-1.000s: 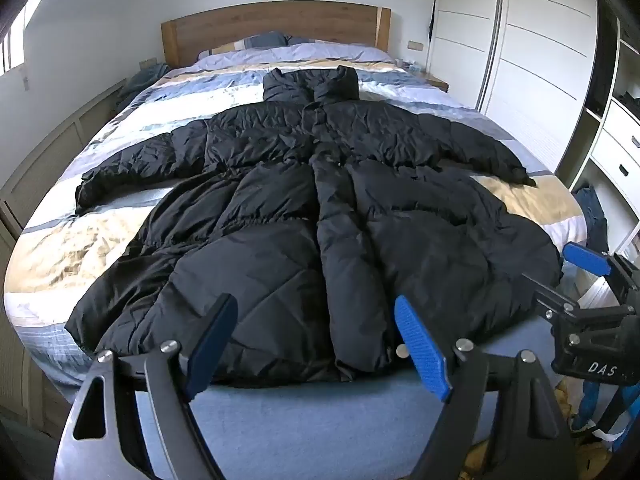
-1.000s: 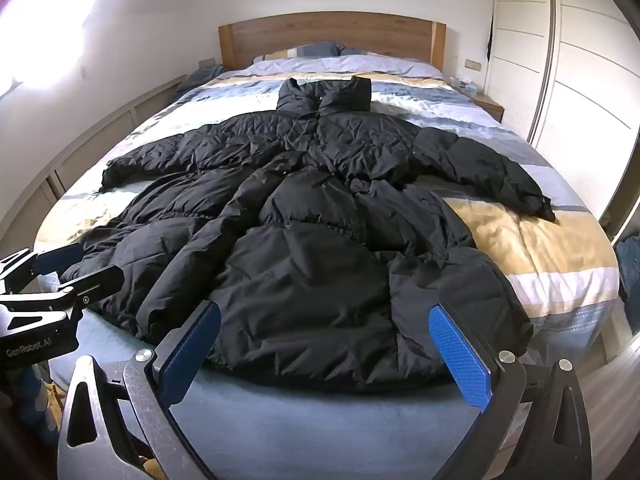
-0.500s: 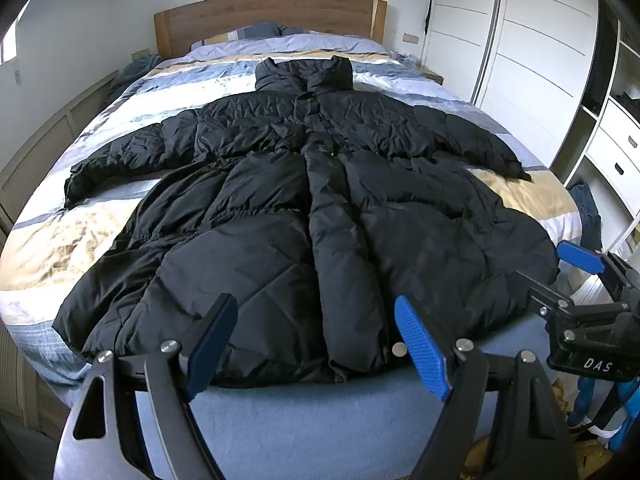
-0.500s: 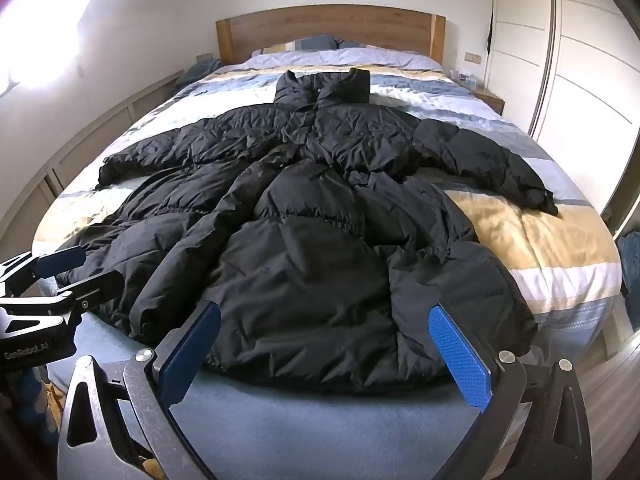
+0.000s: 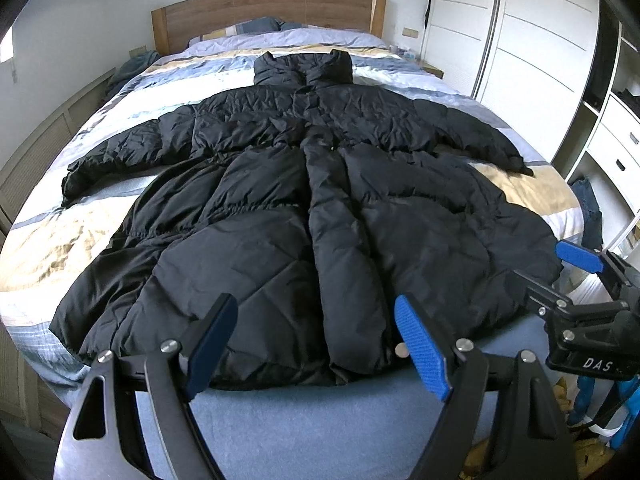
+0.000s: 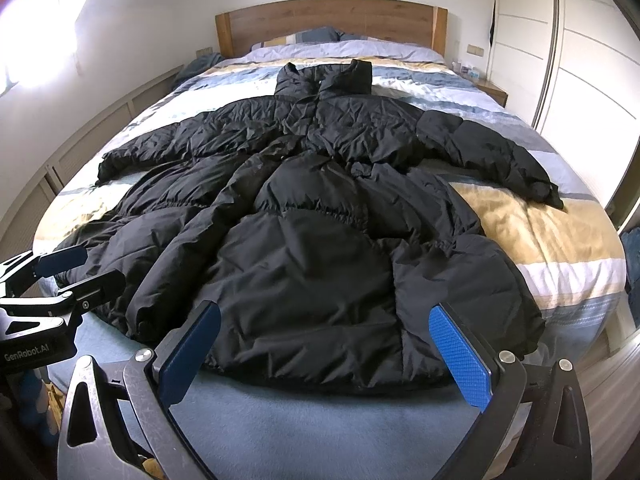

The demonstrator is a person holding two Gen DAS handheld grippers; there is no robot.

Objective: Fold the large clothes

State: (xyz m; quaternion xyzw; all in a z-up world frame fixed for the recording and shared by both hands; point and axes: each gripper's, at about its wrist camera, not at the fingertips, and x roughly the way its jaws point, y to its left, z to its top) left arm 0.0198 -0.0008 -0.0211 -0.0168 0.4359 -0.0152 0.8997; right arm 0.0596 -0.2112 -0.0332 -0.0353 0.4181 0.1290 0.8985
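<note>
A long black puffer coat (image 5: 312,208) lies flat, front up, on a striped bed (image 5: 52,240), collar toward the headboard, sleeves spread to both sides. It also shows in the right wrist view (image 6: 320,240). My left gripper (image 5: 316,332) is open and empty, hovering just short of the hem near the coat's middle. My right gripper (image 6: 324,344) is open and empty above the hem's right part. Each gripper shows in the other's view: the right one (image 5: 560,280), the left one (image 6: 76,272).
A wooden headboard (image 5: 264,12) and pillows are at the far end. White wardrobe doors (image 5: 520,40) and open shelves (image 5: 616,128) stand to the right of the bed. Low panelled cabinets (image 5: 36,152) run along the left wall. A bedside table (image 6: 492,92) is at the back right.
Both grippers have risen a little and tilted down toward the bed, so the coat fills more of each view. Both stay open and empty; the coat has not moved.
</note>
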